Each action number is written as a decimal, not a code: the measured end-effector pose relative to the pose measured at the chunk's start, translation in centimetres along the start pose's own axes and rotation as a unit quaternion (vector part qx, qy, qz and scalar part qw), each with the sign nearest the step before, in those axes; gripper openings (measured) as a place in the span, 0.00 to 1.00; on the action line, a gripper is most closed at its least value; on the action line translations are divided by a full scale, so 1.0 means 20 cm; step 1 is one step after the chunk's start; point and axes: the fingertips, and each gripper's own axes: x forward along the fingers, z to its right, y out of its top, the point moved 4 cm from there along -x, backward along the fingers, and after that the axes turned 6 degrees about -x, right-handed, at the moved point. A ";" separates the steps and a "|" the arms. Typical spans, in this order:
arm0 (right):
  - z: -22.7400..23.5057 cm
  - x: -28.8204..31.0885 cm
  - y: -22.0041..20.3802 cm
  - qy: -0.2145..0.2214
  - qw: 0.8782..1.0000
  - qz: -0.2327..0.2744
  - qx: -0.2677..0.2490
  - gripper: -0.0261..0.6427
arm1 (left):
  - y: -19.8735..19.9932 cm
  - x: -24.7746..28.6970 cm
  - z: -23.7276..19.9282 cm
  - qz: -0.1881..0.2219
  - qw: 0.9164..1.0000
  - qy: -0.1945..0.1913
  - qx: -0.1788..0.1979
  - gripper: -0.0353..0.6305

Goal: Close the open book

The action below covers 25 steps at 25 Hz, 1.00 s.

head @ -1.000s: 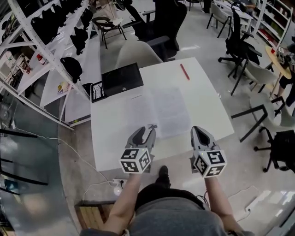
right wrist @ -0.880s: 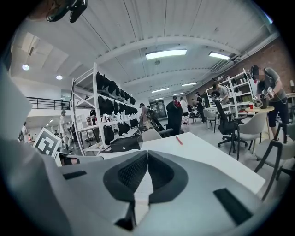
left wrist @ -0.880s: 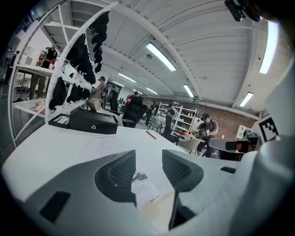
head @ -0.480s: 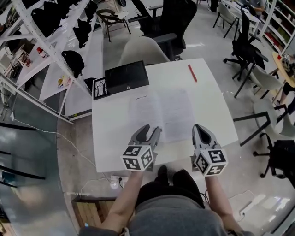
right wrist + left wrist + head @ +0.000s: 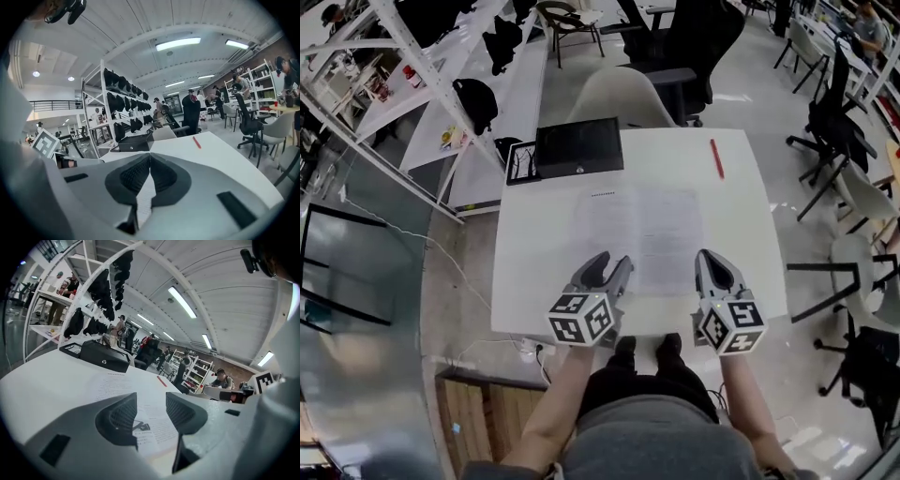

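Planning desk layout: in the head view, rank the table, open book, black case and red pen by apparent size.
1. table
2. open book
3. black case
4. red pen
The case sits farther off, yet the book looks bigger.

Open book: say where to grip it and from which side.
Probably the left page's free outer edge, coming in low from the table's near side: the book lies open and flat there, so only thin page edges offer a pinch.

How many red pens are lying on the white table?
1. The red pen lies near the far right corner of the white table, beyond the open book and to the right of the black case. Nothing on the table seems able to hide another.
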 end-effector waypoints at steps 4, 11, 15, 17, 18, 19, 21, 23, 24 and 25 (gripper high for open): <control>0.03 0.04 0.00 0.033 0.999 -0.013 -0.007 0.04 | -0.05 -0.01 0.01 0.010 0.999 0.025 -0.029 0.32; 0.04 0.09 -0.03 0.089 0.995 -0.035 -0.019 0.04 | -0.15 -0.06 0.05 0.028 0.995 0.067 -0.064 0.32; 0.02 0.12 -0.03 0.119 0.992 -0.045 -0.028 0.04 | -0.19 -0.10 0.05 0.041 0.992 0.090 -0.083 0.32; 0.01 0.13 -0.04 0.132 0.989 -0.050 -0.034 0.04 | -0.22 -0.12 0.05 0.049 0.989 0.099 -0.100 0.32; 0.01 0.14 -0.04 0.139 0.988 -0.052 -0.036 0.04 | -0.23 -0.13 0.05 0.053 0.987 0.104 -0.108 0.32; 0.00 0.14 -0.04 0.145 0.987 -0.055 -0.039 0.04 | -0.24 -0.14 0.05 0.057 0.986 0.109 -0.116 0.32; -0.01 0.15 -0.04 0.158 0.985 -0.060 -0.045 0.04 | -0.28 -0.16 0.05 0.065 0.982 0.119 -0.133 0.32; -0.02 0.16 -0.06 0.169 0.982 -0.066 -0.051 0.04 | -0.31 -0.18 0.04 0.069 0.978 0.125 -0.150 0.32; -0.03 0.15 -0.06 0.173 0.981 -0.069 -0.053 0.04 | -0.33 -0.19 0.04 0.069 0.977 0.128 -0.156 0.32; -0.04 0.15 -0.07 0.177 0.980 -0.072 -0.055 0.04 | -0.35 -0.20 0.04 0.069 0.976 0.131 -0.162 0.32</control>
